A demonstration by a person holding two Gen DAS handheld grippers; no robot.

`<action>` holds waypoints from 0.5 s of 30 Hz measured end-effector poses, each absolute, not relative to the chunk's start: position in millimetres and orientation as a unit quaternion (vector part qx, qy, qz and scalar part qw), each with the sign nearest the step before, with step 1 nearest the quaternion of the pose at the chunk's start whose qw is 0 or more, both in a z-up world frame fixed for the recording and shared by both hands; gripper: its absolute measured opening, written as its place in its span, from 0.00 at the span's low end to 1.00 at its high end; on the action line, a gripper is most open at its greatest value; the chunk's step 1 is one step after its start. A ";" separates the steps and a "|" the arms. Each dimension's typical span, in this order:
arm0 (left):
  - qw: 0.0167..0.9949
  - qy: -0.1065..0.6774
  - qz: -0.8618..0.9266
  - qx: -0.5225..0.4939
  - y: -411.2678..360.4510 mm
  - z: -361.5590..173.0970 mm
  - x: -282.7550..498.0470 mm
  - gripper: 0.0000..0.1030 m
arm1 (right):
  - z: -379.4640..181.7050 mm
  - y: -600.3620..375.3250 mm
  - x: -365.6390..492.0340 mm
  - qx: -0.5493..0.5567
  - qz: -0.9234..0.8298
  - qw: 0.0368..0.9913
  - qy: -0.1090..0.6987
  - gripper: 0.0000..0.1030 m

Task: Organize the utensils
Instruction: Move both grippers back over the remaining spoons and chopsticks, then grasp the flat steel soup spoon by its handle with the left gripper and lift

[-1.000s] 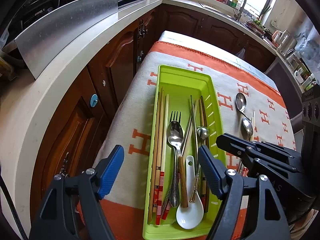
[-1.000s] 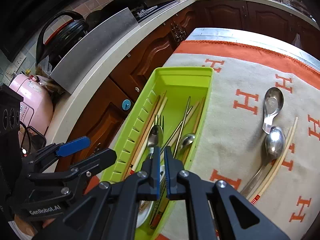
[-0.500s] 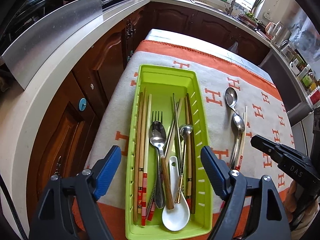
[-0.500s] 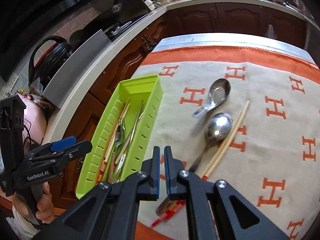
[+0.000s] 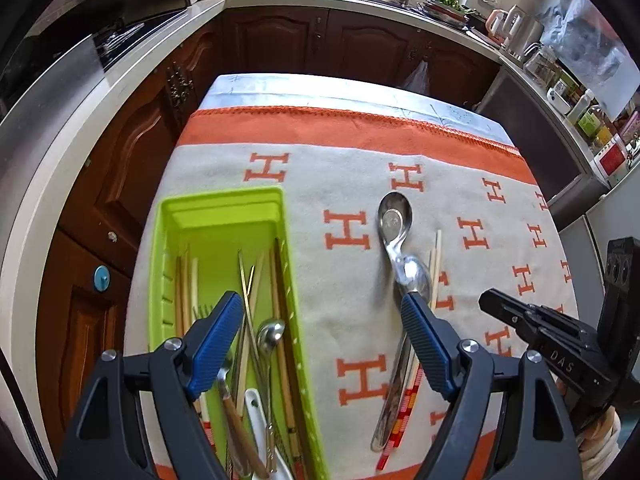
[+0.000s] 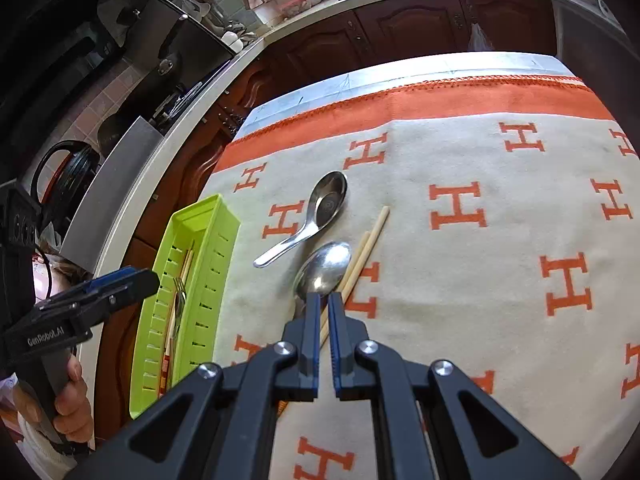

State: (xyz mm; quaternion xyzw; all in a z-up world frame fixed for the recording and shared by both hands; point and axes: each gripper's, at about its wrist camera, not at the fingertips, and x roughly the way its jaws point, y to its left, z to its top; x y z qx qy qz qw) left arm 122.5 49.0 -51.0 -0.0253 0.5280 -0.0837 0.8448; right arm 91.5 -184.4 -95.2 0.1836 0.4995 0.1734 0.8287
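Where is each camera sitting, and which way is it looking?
Left wrist: on the left gripper, looking forward and down at the green tray and the cloth; its own open fingers show, and the right gripper at the right edge.
Right wrist: on the right gripper, looking down at the long spoon and chopsticks; its shut fingers show, and the left gripper in a hand.
Both see the tray, short spoon, long spoon, chopsticks and orange-lettered cloth.
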 end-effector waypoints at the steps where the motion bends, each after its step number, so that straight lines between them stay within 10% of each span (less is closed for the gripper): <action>1: 0.845 0.528 -0.086 -0.024 42.6 -50.9 132.0 0.78 | -96.3 -187.9 94.1 0.186 0.169 0.829 0.499 0.05; 15: 0.825 0.552 -0.116 0.019 -30.9 -107.9 224.3 0.78 | -117.1 -227.7 133.8 0.229 0.125 0.833 0.488 0.06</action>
